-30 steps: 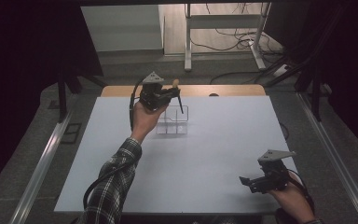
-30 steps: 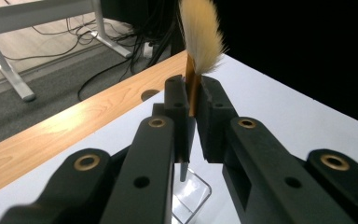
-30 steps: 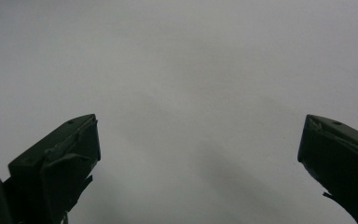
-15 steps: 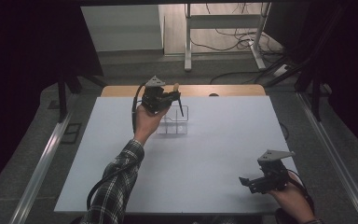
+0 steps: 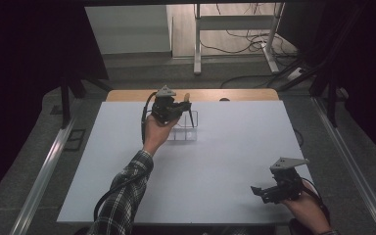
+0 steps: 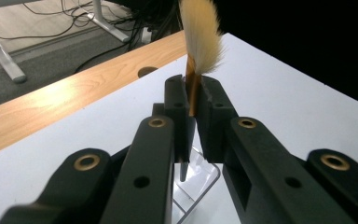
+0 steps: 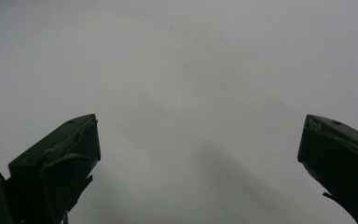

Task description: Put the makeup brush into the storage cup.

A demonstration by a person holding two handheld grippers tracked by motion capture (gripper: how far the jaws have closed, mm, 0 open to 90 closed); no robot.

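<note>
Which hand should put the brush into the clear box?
The left. The left gripper already grips the brush and hangs right above the clear box. The right gripper rests far off near the table's front edge, fingers wide apart and holding nothing.

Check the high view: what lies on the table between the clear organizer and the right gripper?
Nothing: bare white table separates the clear organizer from the right gripper.
</note>
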